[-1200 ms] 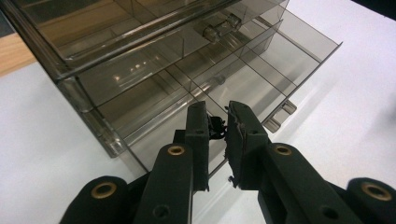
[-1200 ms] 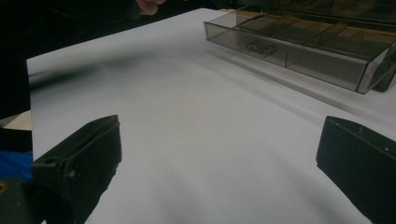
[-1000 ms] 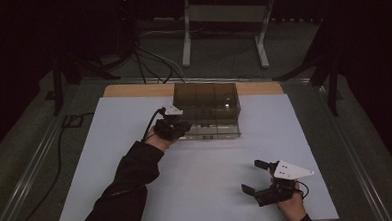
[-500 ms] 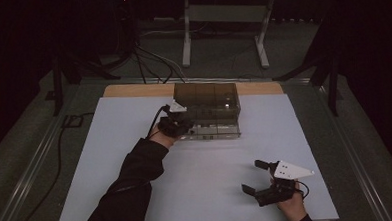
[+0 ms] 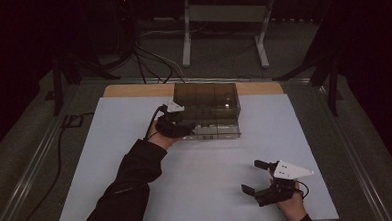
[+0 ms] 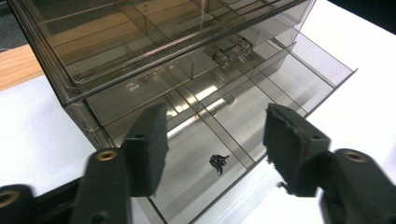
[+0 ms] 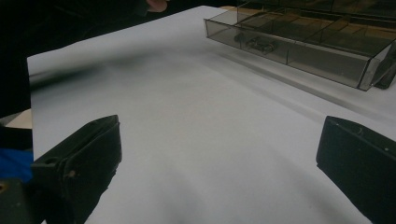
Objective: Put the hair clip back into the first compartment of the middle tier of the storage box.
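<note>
Now your left gripper (image 6: 217, 140) hangs over the pulled-out bottom drawer (image 6: 261, 100) of the smoky clear drawer cabinet (image 5: 207, 107), which stands at the far middle of the white sheet (image 5: 197, 180) on the bench. Its jaws have just been opening and stand about half apart with nothing pinched between them. Below the gap, one small dark bit (image 6: 217, 162) lies loose on the floor of a drawer compartment. Your right gripper (image 5: 258, 179) rests at the near right of the sheet, well apart from the cabinet, jaws spread wide and empty. You have one cabinet, one drawer drawn out, two grippers.
</note>
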Available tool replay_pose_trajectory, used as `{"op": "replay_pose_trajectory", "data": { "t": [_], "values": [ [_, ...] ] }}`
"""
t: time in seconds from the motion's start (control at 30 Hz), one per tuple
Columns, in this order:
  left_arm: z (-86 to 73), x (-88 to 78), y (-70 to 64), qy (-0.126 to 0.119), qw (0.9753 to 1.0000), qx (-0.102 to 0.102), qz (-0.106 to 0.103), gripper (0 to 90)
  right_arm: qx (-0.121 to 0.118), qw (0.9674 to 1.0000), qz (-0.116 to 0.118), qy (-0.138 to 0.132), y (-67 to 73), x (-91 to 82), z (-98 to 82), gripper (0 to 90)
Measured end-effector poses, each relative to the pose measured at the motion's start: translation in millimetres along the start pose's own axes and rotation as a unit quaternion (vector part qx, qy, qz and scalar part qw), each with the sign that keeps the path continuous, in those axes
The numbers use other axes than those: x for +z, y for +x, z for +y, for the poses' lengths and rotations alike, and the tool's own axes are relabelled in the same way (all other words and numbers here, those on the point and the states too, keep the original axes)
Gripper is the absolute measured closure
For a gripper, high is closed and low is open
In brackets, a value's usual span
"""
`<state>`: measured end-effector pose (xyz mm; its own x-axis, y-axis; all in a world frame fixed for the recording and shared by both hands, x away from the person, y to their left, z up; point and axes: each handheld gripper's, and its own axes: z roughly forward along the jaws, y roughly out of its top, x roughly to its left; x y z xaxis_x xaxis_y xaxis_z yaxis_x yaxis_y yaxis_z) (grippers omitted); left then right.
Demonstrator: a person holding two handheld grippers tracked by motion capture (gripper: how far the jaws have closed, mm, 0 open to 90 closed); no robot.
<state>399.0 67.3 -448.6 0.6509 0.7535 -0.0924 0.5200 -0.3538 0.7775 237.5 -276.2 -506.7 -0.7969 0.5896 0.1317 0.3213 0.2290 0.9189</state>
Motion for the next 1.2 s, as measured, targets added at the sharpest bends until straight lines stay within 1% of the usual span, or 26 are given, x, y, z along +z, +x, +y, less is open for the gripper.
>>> {"op": "replay_pose_trajectory", "data": {
  "t": [0.1, 0.23, 0.3, 0.37, 0.47, 0.5, 0.53, 0.57, 0.6, 0.63, 0.7, 0.73, 0.77, 0.8, 0.83, 0.87, 0.9, 1.0, 1.03, 1.07, 1.1, 1.2],
  "values": [
    [-0.4, -4.1, -1.3, -0.001, 1.0, -0.003, 0.001, 35.1, 0.004, 1.0, 0.0, -0.002, -0.6, -0.2, 0.1, 0.3],
    [-0.9, -9.9, -2.7, -0.001, 1.0, 0.004, 0.001, 28.6, 0.001, 1.0, -0.001, -0.001, -0.2, -0.2, 0.0, 0.2],
    [-1.1, -12.5, -2.9, 0.0, 1.0, 0.003, -0.007, 26.3, 0.004, 1.0, -0.001, -0.002, -0.5, -0.2, 0.1, 0.3],
    [-1.2, -15.0, -3.8, -0.002, 1.0, 0.008, -0.002, 24.6, 0.0, 1.0, -0.001, 0.0, 0.0, -0.1, 0.0, 0.2],
    [-1.0, -17.8, -3.2, -0.005, 1.0, -0.003, -0.004, 19.9, 0.002, 1.0, -0.001, 0.0, -0.2, 0.2, 0.1, 0.3],
    [-1.1, -19.1, -3.0, -0.009, 0.9999, -0.005, -0.008, 19.5, 0.002, 1.0, 0.0, 0.001, 0.0, 0.2, 0.1, 0.3],
    [-1.3, -20.6, -2.5, -0.012, 0.9998, -0.003, -0.016, 16.9, 0.001, 1.0, -0.001, 0.001, 0.2, 0.2, 0.1, 0.2],
    [-1.5, -22.1, -2.1, -0.015, 0.9997, -0.002, -0.019, 15.5, -0.001, 1.0, -0.001, 0.001, 0.3, 0.2, 0.0, 0.3],
    [-1.8, -23.2, -1.6, -0.017, 0.9996, -0.001, -0.024, 15.5, -0.001, 1.0, -0.001, 0.001, 0.0, 0.3, 0.0, 0.2],
    [-2.1, -24.2, -1.5, -0.018, 0.9995, -0.002, -0.024, 15.5, 0.001, 1.0, -0.002, 0.001, -0.3, 0.4, 0.1, 0.2],
    [-2.5, -25.7, -1.0, -0.018, 0.9993, -0.002, -0.034, 14.3, 0.002, 1.0, -0.001, 0.0, -0.2, 0.3, 0.1, 0.3],
    [-2.6, -26.5, -0.8, -0.02, 0.9991, 0.0, -0.038, 10.5, 0.0, 1.0, -0.001, 0.001, 0.2, 0.2, 0.2, 0.2],
    [-2.6, -27.5, -0.6, -0.02, 0.9989, 0.0, -0.041, 9.3, -0.002, 1.0, -0.001, 0.001, 0.5, 0.1, 0.2, 0.2],
    [-2.6, -28.5, -0.6, -0.023, 0.9988, -0.004, -0.044, 9.2, -0.002, 1.0, -0.002, 0.001, 0.4, 0.0, 0.3, 0.2],
    [-2.7, -29.6, -0.6, -0.027, 0.9984, -0.005, -0.05, 7.8, 0.0, 1.0, -0.001, 0.0, 0.1, -0.1, 0.3, 0.3],
    [-2.8, -30.8, -0.8, -0.026, 0.9981, -0.001, -0.056, 5.3, 0.002, 1.0, -0.001, -0.001, -0.1, -0.1, 0.2, 0.2],
    [-2.8, -31.9, -1.3, -0.027, 0.9979, 0.0, -0.059, 3.1, 0.001, 1.0, -0.002, 0.0, -0.1, -0.1, 0.2, 0.2],
    [-3.4, -34.7, -0.8, -0.031, 0.9975, 0.0, -0.063, 1.1, -0.001, 1.0, -0.002, 0.002, -0.2, 0.3, 0.1, 0.2],
    [-3.8, -35.5, 0.1, -0.032, 0.997, -0.003, -0.07, 1.1, 0.002, 1.0, -0.002, 0.001, -0.3, 0.3, 0.2, 0.2],
    [-4.2, -36.7, 1.0, -0.033, 0.9967, -0.002, -0.074, 0.7, 0.003, 1.0, -0.002, 0.0, -0.4, 0.4, 0.4, 0.3],
    [-4.9, -38.1, 1.3, -0.038, 0.9964, -0.001, -0.076, 0.5, 0.002, 1.0, -0.001, 0.0, -0.4, 0.5, 0.5, 0.3],
    [-7.0, -41.3, 3.6, -0.042, 0.9957, 0.001, -0.082, 0.4, 0.002, 1.0, -0.001, 0.002, -0.5, 1.1, 0.2, 0.2]
  ]
}}
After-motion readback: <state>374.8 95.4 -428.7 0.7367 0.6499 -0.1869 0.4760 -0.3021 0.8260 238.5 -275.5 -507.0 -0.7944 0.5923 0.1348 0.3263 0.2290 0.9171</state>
